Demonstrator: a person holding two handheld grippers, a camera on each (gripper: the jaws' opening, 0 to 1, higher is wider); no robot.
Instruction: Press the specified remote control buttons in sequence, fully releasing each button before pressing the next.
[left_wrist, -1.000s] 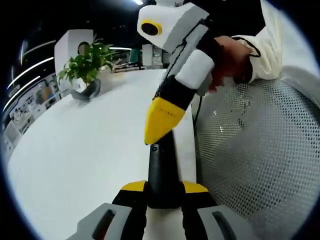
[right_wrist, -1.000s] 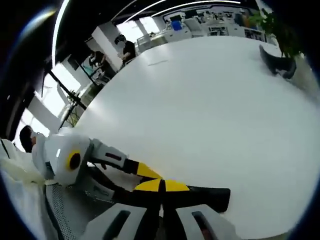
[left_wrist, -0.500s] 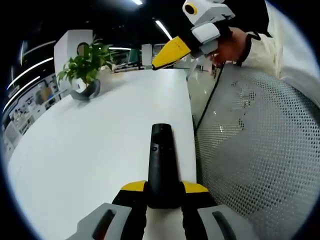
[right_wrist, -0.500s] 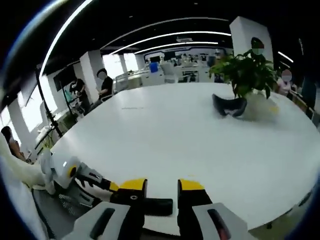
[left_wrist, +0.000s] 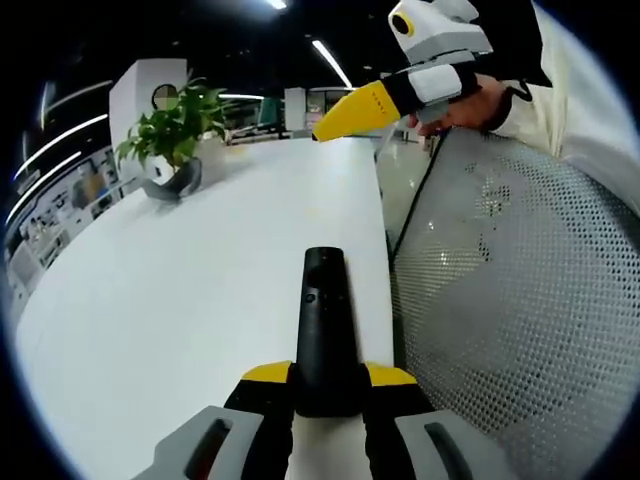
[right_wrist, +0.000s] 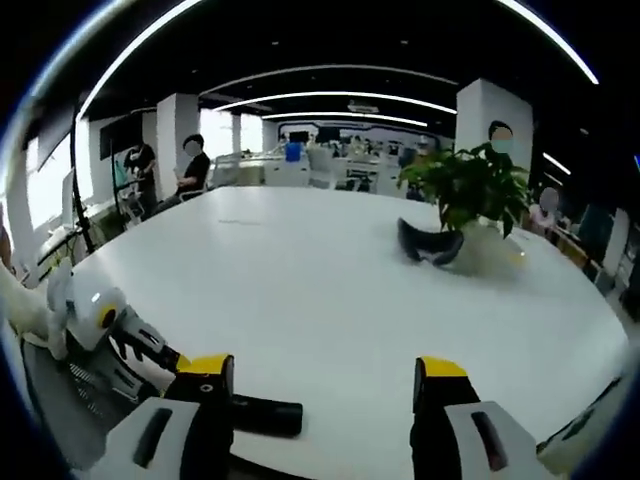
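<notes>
Black plastic up front: one remote control (left_wrist: 324, 330) lies lengthwise on the white table (left_wrist: 180, 300) near its edge, its near end clamped between the yellow tips of the left tongs (left_wrist: 327, 378), which are closed on it. The right tongs (right_wrist: 325, 385) are spread wide open and hold nothing; in the left gripper view they hang high above the table, well apart from the remote. From the right gripper view the remote shows low down (right_wrist: 262, 415), with the left tongs (right_wrist: 195, 362) at its end. No button is under pressure right now, so my read is a release between presses; how many remain I cannot tell. Count: one remote, two tongs, one potted plant (left_wrist: 172, 140), one mesh chair back (left_wrist: 510, 310)
</notes>
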